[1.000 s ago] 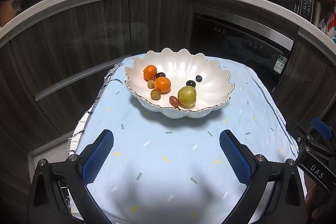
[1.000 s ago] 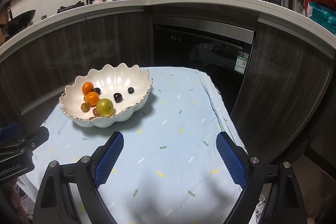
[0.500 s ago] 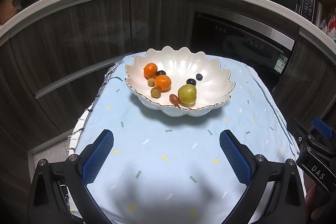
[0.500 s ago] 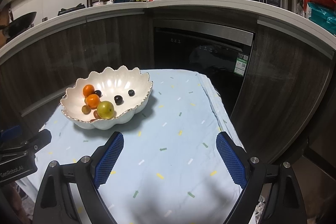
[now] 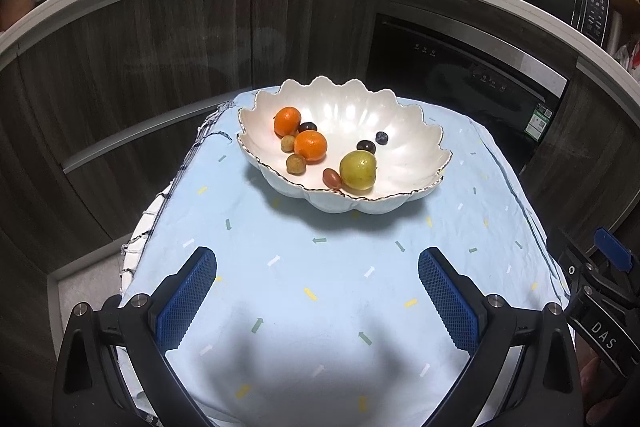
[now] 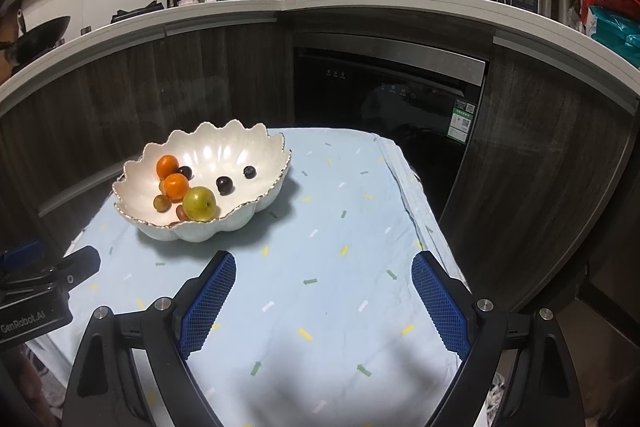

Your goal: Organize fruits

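Honestly, with both jaws wide and empty, I might nudge the bowl (image 5: 420, 163) or crush a grape (image 5: 332, 177) mid-frame.

Dim, sharp — fisheye-bent, vignetted edges

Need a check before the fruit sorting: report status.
Left gripper and right gripper open, empty, over the tablecloth. All fruit in the scalloped bowl. Nothing in the way.

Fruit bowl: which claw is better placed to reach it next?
Left, probably. The left claw faces the bowl almost head-on, open and empty. The right claw, also open, sees the bowl off to its left, so it would have to swing across.
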`<state>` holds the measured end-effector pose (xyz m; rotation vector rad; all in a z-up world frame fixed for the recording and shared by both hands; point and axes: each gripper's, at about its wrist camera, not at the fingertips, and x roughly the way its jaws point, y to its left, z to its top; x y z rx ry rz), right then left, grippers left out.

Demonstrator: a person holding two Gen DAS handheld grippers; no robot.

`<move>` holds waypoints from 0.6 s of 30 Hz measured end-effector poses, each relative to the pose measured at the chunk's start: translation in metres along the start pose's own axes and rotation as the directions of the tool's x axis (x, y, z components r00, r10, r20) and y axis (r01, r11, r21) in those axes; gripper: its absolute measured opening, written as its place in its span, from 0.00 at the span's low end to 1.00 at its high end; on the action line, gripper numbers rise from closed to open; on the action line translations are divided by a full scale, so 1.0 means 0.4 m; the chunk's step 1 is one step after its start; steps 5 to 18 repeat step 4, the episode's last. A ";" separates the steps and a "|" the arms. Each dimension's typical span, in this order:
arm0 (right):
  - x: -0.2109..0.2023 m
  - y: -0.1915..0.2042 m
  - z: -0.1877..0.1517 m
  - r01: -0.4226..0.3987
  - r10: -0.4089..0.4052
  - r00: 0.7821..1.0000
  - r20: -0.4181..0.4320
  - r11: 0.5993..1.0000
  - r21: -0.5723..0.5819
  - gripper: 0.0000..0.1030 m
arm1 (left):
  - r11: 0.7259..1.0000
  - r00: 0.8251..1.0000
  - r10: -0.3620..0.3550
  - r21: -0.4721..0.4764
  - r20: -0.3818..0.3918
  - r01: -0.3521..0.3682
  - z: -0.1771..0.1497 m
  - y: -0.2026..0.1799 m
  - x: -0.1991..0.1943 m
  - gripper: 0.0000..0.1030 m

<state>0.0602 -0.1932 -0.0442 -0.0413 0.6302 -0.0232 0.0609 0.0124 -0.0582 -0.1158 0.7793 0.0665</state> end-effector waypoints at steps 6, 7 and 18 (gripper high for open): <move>0.007 -0.002 -0.002 0.000 0.000 1.000 -0.006 1.000 0.004 0.88 | 1.000 0.999 -0.013 -0.003 -0.030 0.013 0.001 -0.001 0.016 1.00; 0.007 -0.002 -0.002 0.000 0.000 1.000 -0.006 1.000 0.004 0.88 | 1.000 0.999 -0.013 -0.003 -0.030 0.013 0.001 -0.001 0.016 1.00; 0.007 -0.002 -0.002 0.000 0.000 1.000 -0.006 1.000 0.004 0.88 | 1.000 0.999 -0.013 -0.003 -0.030 0.013 0.001 -0.001 0.016 1.00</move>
